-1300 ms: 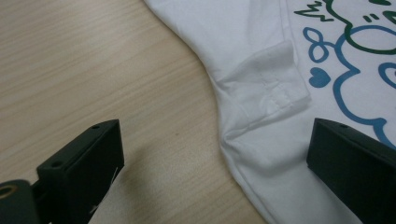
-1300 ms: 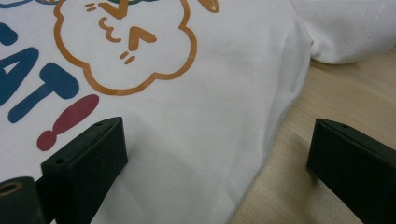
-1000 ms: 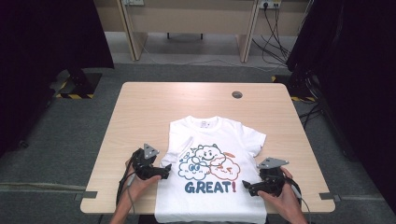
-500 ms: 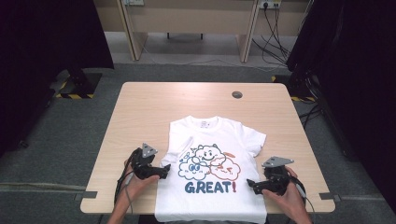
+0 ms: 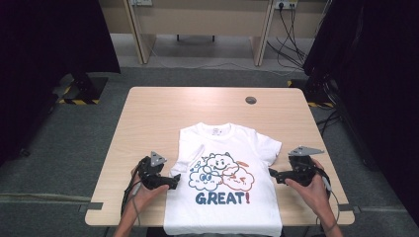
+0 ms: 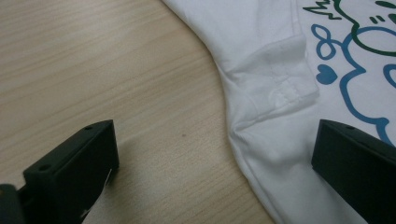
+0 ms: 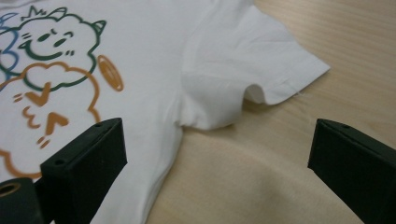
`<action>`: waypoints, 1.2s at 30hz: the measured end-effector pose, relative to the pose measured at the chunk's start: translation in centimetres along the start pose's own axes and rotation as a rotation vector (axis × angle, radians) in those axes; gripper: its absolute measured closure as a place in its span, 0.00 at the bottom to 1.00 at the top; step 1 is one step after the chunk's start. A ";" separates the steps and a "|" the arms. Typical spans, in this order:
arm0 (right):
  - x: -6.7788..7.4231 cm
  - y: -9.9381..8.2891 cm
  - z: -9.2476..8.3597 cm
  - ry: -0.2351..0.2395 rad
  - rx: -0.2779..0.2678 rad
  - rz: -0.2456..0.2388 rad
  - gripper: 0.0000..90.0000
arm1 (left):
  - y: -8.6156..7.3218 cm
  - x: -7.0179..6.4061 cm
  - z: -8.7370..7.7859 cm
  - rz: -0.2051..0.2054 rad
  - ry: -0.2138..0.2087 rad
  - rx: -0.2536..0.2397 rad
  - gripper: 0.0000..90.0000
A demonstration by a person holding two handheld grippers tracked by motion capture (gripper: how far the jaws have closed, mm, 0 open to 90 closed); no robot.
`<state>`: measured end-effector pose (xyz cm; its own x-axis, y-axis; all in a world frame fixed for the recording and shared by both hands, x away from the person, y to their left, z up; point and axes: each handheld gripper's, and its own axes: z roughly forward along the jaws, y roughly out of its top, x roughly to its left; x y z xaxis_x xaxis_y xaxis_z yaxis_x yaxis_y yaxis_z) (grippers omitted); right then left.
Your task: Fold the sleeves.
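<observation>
White T-shirt (image 5: 225, 182) lies collar-away at the tabletop's (image 5: 153, 118) near edge; left gripper (image 5: 173, 180) and right gripper (image 5: 272, 174), jaws apart, flank its underarm seams.

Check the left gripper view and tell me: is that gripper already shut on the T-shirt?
No. The left gripper has its jaws wide apart, one over bare table and one over the T-shirt, gripping nothing.

White T-shirt (image 5: 225, 168) front: "GREAT!" (blue letters, red exclamation mark).
</observation>
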<state>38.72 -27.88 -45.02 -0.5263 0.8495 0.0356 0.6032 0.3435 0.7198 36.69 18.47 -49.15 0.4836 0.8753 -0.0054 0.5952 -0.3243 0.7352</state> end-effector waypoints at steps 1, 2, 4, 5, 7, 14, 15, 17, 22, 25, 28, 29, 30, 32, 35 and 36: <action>-0.3 0.2 0.3 -0.004 -0.002 0.006 0.03 | 0.0 0.0 0.0 0.000 0.000 0.000 0.00; -0.6 0.4 0.5 -0.006 -0.002 0.017 0.03 | 0.0 0.0 0.0 0.000 0.000 0.000 0.00; -1.2 0.7 1.0 -0.020 -0.005 0.033 0.03 | 0.0 0.0 0.0 0.000 0.000 0.000 0.00; -1.5 0.9 1.2 -0.028 -0.003 0.040 0.03 | 0.0 0.0 0.0 0.000 0.000 0.000 0.00; -2.1 1.3 1.8 -0.042 -0.002 0.054 0.03 | 0.0 0.0 0.0 0.000 0.000 0.000 0.00; -3.3 2.8 4.0 -0.063 0.013 0.087 0.03 | 0.0 0.0 0.0 0.001 0.001 0.000 0.00; -3.4 3.0 4.3 -0.066 0.016 0.083 0.03 | 0.0 0.0 0.0 0.001 0.001 0.000 0.00; -3.6 3.3 4.7 -0.076 0.020 0.085 0.03 | 0.0 0.0 0.0 0.001 0.001 0.000 0.00; -4.0 3.8 5.3 -0.079 0.024 0.090 0.04 | 0.0 0.0 0.0 0.001 0.001 0.000 0.00; -4.4 4.0 5.5 -0.088 0.024 0.102 0.04 | 0.0 0.0 0.0 0.001 0.001 0.000 0.00; -4.7 4.0 5.7 -0.091 0.024 0.108 0.05 | 0.0 0.0 0.0 0.001 0.001 0.000 0.00; -4.7 4.0 5.8 -0.091 0.026 0.110 0.06 | 0.0 0.0 0.0 0.001 0.001 0.000 0.00; -4.8 4.0 5.8 -0.091 0.028 0.109 0.06 | 0.0 0.0 0.0 0.001 0.001 0.000 0.00; -4.9 4.0 5.9 -0.093 0.033 0.108 0.08 | 0.0 0.0 0.0 0.001 0.001 0.000 0.00; -5.0 3.9 6.1 -0.094 0.044 0.108 0.09 | 0.0 0.0 0.0 0.001 0.001 0.000 0.00; -5.1 3.8 6.2 -0.096 0.046 0.108 0.10 | 0.0 0.0 0.0 0.001 0.001 -0.001 0.00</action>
<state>47.38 -28.41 -46.72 -0.3983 0.9163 0.0428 0.6814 0.2643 0.6826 36.71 18.45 -49.17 0.4836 0.8753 -0.0041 0.5944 -0.3250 0.7356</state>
